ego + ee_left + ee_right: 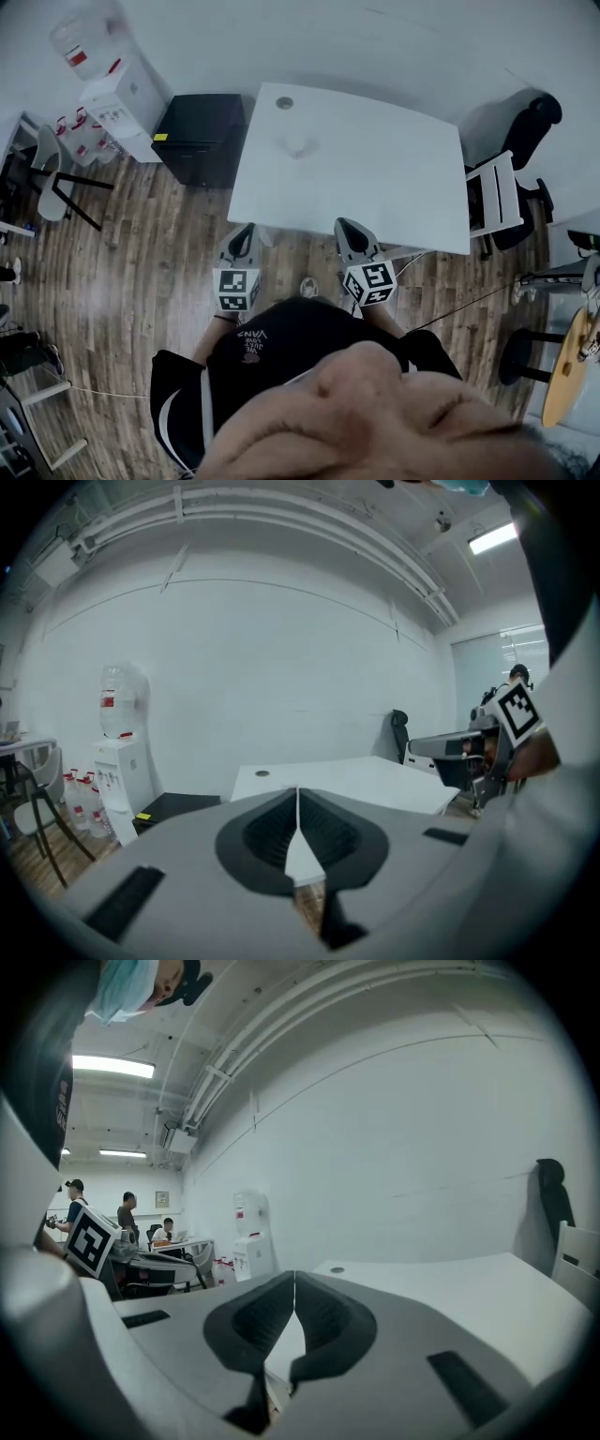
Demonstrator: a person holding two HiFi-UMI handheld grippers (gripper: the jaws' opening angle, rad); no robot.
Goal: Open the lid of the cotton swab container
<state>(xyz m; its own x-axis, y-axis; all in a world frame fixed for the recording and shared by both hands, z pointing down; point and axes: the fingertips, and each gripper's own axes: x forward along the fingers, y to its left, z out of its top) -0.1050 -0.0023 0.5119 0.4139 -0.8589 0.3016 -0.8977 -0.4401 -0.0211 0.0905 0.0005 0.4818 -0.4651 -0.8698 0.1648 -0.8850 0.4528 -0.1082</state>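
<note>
The left tongs point(246, 231) and the right tongs point(348, 226) are held side by side at the near edge of the white table point(394, 178); each pair is squeezed fully together with nothing between the jaws, as the left gripper view point(298, 799) and the right gripper view point(294, 1283) both show. Ahead of the two tongs, well apart from them and roughly between their lines, a small pale shape stands on the table; it looks like the cotton swab container point(298, 145), but it is too blurred to make out its lid. Beyond it is a round hole point(284, 102) in the tabletop. A black cabinet point(199, 136) and a water dispenser point(122, 98) stand beyond the left tongs; a chair point(497, 197) stands out past the right tongs.
</note>
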